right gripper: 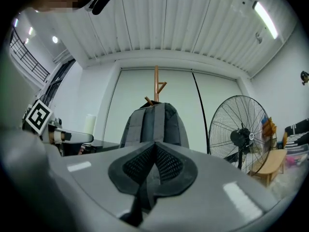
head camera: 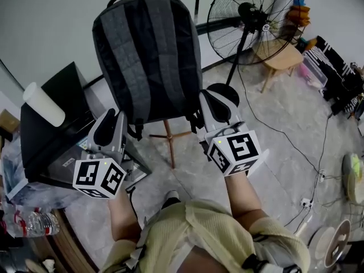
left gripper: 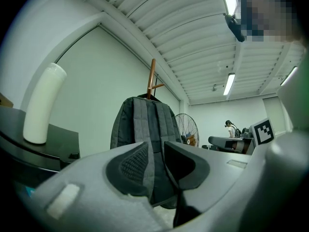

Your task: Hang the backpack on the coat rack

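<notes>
The grey backpack [head camera: 148, 56] hangs by its top loop from the wooden coat rack [head camera: 170, 138], straps facing me. It also fills the middle of the left gripper view [left gripper: 145, 124] and the right gripper view [right gripper: 154, 122], with the rack's pole [right gripper: 156, 83] rising above it. My left gripper [head camera: 116, 118] is level with the pack's lower left corner and a little short of it. It is shut, with only a thin slit between the pads [left gripper: 157, 146], and grips nothing. My right gripper [head camera: 211, 104] sits off the lower right corner, pads pressed together [right gripper: 154, 146] and empty.
A black desk [head camera: 51, 135] with a white cylinder [head camera: 44, 104] stands close on the left. A standing fan [head camera: 250, 21] and a wooden stool [head camera: 281, 58] are at the right rear. Cables [head camera: 284, 141] trail over the floor. A water bottle [head camera: 34, 223] lies bottom left.
</notes>
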`<state>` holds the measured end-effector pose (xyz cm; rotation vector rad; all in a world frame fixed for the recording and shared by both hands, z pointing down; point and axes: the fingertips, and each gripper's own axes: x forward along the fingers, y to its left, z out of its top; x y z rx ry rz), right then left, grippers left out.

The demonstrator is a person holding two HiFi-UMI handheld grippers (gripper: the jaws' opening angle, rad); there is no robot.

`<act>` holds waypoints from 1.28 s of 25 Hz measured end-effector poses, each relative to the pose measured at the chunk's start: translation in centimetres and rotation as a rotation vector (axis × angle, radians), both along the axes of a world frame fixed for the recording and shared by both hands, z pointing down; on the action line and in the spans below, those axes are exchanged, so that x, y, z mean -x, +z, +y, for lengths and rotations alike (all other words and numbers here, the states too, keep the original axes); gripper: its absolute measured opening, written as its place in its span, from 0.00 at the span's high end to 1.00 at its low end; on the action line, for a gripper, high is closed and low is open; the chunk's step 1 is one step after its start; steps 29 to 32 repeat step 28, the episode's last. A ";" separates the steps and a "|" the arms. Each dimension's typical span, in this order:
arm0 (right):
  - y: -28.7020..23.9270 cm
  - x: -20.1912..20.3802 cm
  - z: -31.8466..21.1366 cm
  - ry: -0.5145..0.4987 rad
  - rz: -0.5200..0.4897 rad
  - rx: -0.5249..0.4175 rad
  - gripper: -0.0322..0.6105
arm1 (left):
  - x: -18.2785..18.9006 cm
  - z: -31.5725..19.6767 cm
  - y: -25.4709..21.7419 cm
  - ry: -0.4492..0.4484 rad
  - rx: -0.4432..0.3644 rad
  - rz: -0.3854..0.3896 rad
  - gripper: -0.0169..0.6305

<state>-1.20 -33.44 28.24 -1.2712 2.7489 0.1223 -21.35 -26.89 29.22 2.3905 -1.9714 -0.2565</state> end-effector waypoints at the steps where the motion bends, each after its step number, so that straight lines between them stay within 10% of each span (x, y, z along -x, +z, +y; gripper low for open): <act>1: 0.2 -0.1 0.1 0.001 -0.001 0.008 0.95 | 0.1 0.1 0.1 -0.005 0.004 0.000 0.83; 32: 0.9 0.3 0.4 -0.046 -0.042 0.049 0.95 | 1.1 1.2 0.7 -0.040 0.020 -0.002 0.83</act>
